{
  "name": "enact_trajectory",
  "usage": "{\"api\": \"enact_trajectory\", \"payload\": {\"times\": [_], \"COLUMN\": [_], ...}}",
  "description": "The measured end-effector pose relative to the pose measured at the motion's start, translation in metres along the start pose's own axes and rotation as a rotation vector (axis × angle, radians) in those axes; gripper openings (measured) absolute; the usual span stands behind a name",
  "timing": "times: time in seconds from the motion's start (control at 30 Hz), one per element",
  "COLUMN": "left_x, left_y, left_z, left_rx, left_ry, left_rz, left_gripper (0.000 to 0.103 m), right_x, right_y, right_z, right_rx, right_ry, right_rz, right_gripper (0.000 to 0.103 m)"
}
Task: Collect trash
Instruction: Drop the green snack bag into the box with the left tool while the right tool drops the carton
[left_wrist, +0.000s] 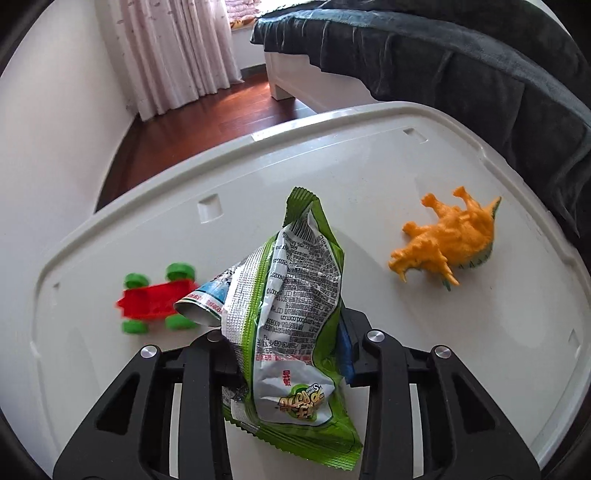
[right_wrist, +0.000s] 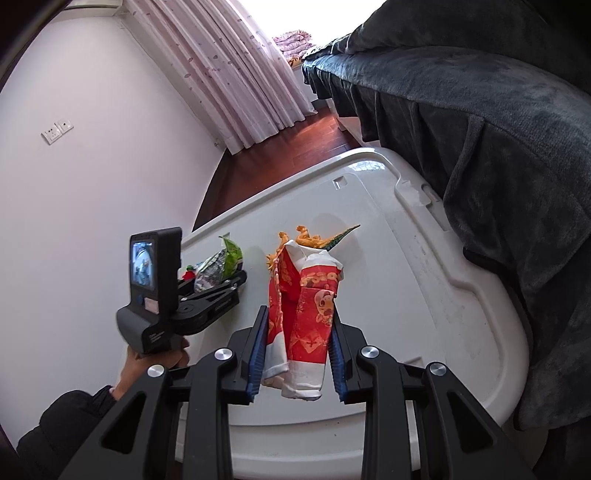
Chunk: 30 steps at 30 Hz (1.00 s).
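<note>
A crumpled green and silver snack wrapper (left_wrist: 291, 314) stands between the fingers of my left gripper (left_wrist: 288, 343), which is shut on it just above the white plastic lid (left_wrist: 424, 350). From the right wrist view the same left gripper (right_wrist: 225, 282) shows with the wrapper (right_wrist: 221, 264) sticking up out of it. My right gripper (right_wrist: 299, 325) is shut on a crushed red and white paper cup (right_wrist: 310, 314), its blue pads (right_wrist: 258, 350) pressing on both sides. The cup stands upright over the lid (right_wrist: 424, 295).
A red toy car with green wheels (left_wrist: 155, 302) lies left of the wrapper, and an orange toy dinosaur (left_wrist: 447, 240) lies on its side to the right. A bed with a dark blanket (left_wrist: 461, 74) borders the lid's right side. A wooden floor (left_wrist: 207, 118), a curtain and a white wall lie beyond.
</note>
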<state>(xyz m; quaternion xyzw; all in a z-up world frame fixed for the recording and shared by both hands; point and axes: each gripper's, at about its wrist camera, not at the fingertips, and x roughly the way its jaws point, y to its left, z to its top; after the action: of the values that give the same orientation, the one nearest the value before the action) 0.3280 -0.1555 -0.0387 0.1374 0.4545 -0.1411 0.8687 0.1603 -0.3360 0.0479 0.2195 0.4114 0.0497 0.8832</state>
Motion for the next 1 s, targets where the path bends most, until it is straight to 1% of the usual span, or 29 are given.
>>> {"api": "enact_trajectory", "payload": {"times": [0.13,0.2,0.27,0.3,0.33,0.4,0.43,0.5,0.53,0.57,0.63,0.7,0.77,0.8,0.83,0.9,0.93,1.0], "left_x": [-0.069,-0.106,-0.15,-0.161,-0.18,-0.208,-0.216,-0.228,-0.231,-0.232,-0.237,-0.235,-0.231,-0.226,-0.221,-0.212,-0.208,-0.204], "left_y": [0.0,0.0,-0.001,-0.001,-0.004,-0.01,-0.013,-0.018,-0.019,-0.019,-0.02,-0.018,-0.02,-0.024,-0.026,-0.029,-0.026,-0.022], "left_z": [-0.029,-0.05,-0.088,-0.1,-0.123,-0.163,-0.177,-0.211,-0.225,-0.236,-0.266,-0.29,-0.318,-0.332,-0.342,-0.357,-0.36,-0.361], "left_rx": [-0.073,-0.105,-0.148,-0.158,-0.172,-0.168,-0.167,-0.187,-0.203,-0.217,-0.261,-0.325,-0.376,-0.386,-0.39,-0.385,-0.39,-0.402], "left_ry": [-0.05,-0.063,-0.068,-0.069,-0.071,-0.074,-0.071,-0.05,-0.043,-0.039,-0.027,-0.013,0.012,0.041,0.069,0.125,0.143,0.149], "left_rz": [-0.007,-0.015,-0.026,-0.026,-0.015,0.031,0.041,0.059,0.068,0.078,0.095,0.097,0.117,0.12,0.11,0.079,0.066,0.054], "left_gripper": [0.034,0.034,0.034,0.034,0.034,0.034,0.034,0.034,0.034,0.034,0.034,0.034,0.034,0.034,0.034,0.034,0.035,0.035], "right_x": [0.001,0.001,0.002,0.002,0.002,-0.001,-0.004,-0.013,-0.022,-0.029,-0.047,-0.056,-0.062,-0.063,-0.061,-0.052,-0.048,-0.036], "right_y": [0.002,0.008,0.019,0.025,0.033,0.048,0.058,0.074,0.085,0.091,0.1,0.1,0.095,0.092,0.087,0.079,0.077,0.077], "right_z": [-0.002,-0.004,-0.01,-0.014,-0.019,-0.031,-0.04,-0.057,-0.073,-0.085,-0.128,-0.165,-0.211,-0.23,-0.252,-0.281,-0.287,-0.297], "right_rx": [0.009,0.001,-0.028,-0.042,-0.065,-0.108,-0.142,-0.198,-0.246,-0.277,-0.352,-0.391,-0.43,-0.432,-0.426,-0.413,-0.407,-0.426], "right_ry": [0.017,0.025,0.034,0.038,0.043,0.048,0.049,0.049,0.041,0.032,0.016,0.02,0.057,0.081,0.124,0.211,0.236,0.287], "right_rz": [0.024,0.039,0.063,0.072,0.083,0.105,0.118,0.14,0.161,0.162,0.146,0.127,0.088,0.073,0.057,0.023,0.012,-0.021], "right_gripper": [0.03,0.03,0.03,0.029,0.029,0.029,0.029,0.029,0.029,0.029,0.029,0.029,0.029,0.029,0.03,0.03,0.03,0.03]}}
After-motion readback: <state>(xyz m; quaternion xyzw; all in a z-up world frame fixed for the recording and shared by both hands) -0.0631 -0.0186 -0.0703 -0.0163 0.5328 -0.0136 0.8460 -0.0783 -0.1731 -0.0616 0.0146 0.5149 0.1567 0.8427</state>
